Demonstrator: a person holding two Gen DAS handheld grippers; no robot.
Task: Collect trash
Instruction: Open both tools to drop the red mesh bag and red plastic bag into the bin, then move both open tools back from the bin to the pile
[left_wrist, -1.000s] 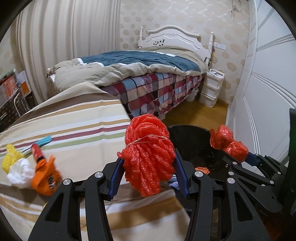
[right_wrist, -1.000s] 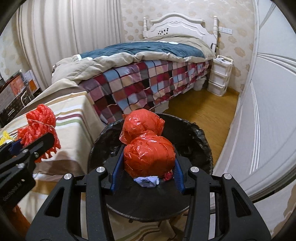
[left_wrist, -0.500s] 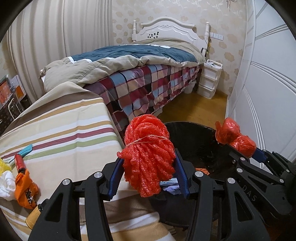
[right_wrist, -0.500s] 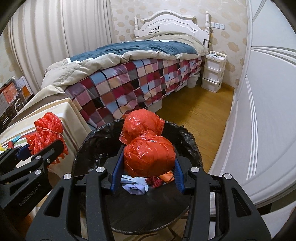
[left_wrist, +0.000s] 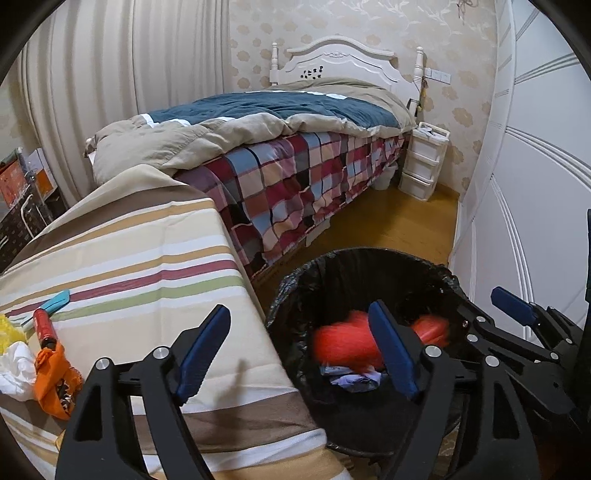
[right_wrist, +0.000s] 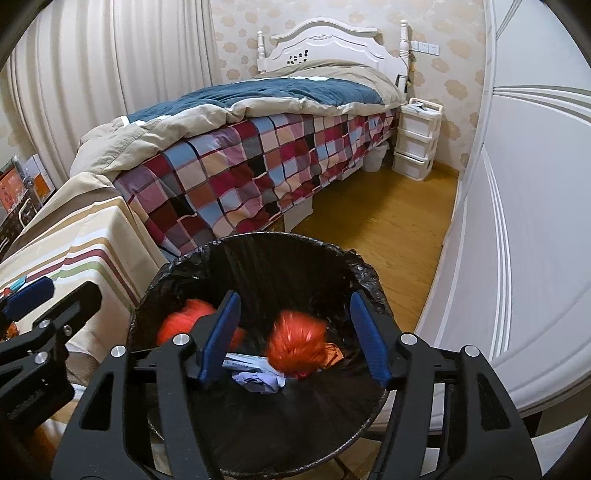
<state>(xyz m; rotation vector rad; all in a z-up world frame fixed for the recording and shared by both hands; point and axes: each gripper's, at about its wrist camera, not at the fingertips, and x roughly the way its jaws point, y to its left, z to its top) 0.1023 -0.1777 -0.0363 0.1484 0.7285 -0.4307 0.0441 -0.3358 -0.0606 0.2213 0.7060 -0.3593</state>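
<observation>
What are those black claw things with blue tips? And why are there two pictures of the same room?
They are two grabbers that a person holds, one in each hand, each with a small camera looking along its fingers. That gives two pictures.

One picture looks out from the left gripper, the other from the right gripper. Both are opening, with nothing pinched between the blue pads.

Below them is a black bin. Two blurry red bundles are dropping into it, onto paper scraps.

On the striped cloth more rubbish waits: an orange wrapper, something white and something yellow.
</observation>
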